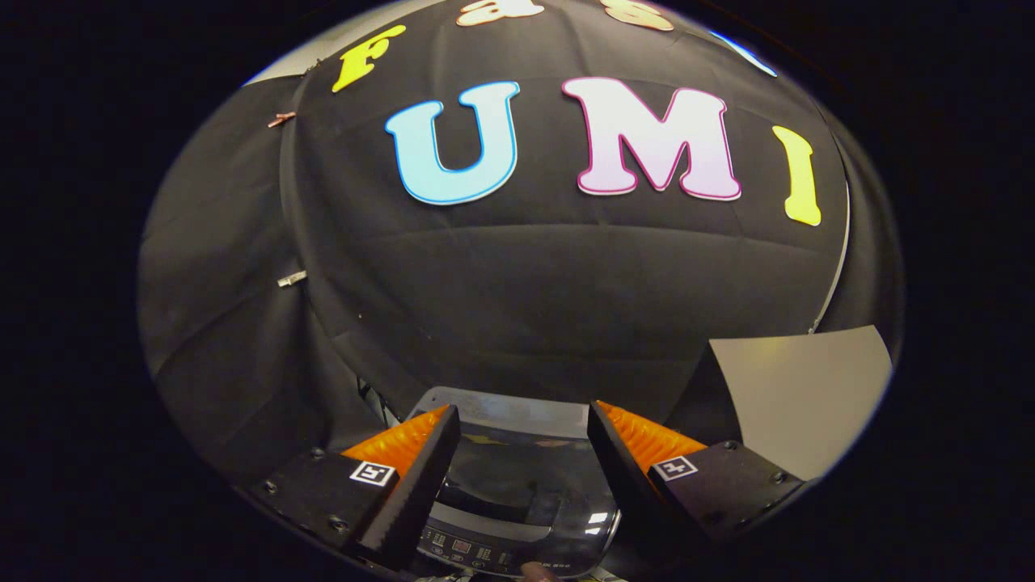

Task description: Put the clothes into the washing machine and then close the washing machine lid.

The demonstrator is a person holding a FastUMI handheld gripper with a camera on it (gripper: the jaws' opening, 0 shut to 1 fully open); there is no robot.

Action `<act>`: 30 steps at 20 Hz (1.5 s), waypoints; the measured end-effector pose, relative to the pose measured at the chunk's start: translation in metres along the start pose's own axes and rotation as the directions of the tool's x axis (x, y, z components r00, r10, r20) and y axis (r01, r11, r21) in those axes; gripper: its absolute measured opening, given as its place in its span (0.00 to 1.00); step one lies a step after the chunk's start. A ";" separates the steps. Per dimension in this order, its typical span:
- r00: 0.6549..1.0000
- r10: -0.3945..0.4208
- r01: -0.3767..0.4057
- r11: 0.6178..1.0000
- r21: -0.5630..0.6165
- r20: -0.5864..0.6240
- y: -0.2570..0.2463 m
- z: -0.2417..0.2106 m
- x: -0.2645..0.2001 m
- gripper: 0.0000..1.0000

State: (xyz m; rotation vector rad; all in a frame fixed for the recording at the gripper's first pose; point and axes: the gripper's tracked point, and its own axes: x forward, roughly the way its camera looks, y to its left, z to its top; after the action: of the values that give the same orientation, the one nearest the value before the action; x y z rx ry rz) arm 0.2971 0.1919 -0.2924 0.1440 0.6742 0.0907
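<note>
gripper [524, 424] open, above washing machine [517, 493]

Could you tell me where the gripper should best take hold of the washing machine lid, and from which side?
Probably by its near front edge, coming from above. The washing machine lid appears to lie flat and shut beneath the open gripper, its glossy top offering no visible handle.

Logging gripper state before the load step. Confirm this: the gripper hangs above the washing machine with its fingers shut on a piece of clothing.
Not right. In the gripper view the gripper hangs above the washing machine with its fingers open and apart, nothing between them.
</note>
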 end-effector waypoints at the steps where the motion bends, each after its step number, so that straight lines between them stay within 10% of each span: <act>1: 1.000 0.007 -0.008 1.000 0.005 0.019 -0.002 0.003 -0.007 0.99; 30: 0.861 -0.071 0.123 0.990 -0.071 0.503 -0.140 0.051 -0.352 0.98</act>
State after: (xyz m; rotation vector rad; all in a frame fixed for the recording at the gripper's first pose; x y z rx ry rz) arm 0.0609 0.0024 -0.0596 0.0310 0.1528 -0.0123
